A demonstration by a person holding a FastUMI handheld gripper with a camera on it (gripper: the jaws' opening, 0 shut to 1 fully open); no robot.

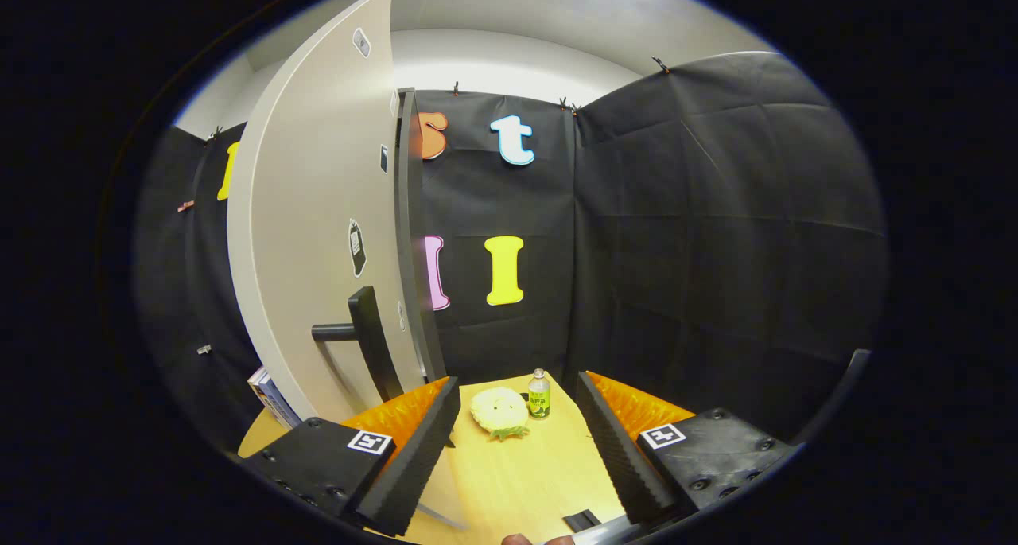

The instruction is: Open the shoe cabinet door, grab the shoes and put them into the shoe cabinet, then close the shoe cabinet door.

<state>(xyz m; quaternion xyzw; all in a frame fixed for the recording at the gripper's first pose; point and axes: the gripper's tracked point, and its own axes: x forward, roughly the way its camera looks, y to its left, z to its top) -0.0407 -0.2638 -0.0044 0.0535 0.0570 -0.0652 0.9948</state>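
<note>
The shoe cabinet's pale door (318,235) stands close on the left, swung edge-on towards me, with a dark bar handle (366,338) low on its face. My gripper (517,449) is open, and nothing sits between its ridged black fingers (413,457). The left finger is just right of the handle and does not touch it. A dark cabinet edge (409,235) rises just behind the door. Beyond the fingers, on the wooden table (517,473), lies a pale yellow soft shoe-like thing (499,411).
A small bottle with a green label (539,395) stands beside the yellow thing. A book or box (270,398) leans at the foot of the door on the left. A small dark object (582,519) lies near the table's front edge, by a fingertip of a person (518,539).
</note>
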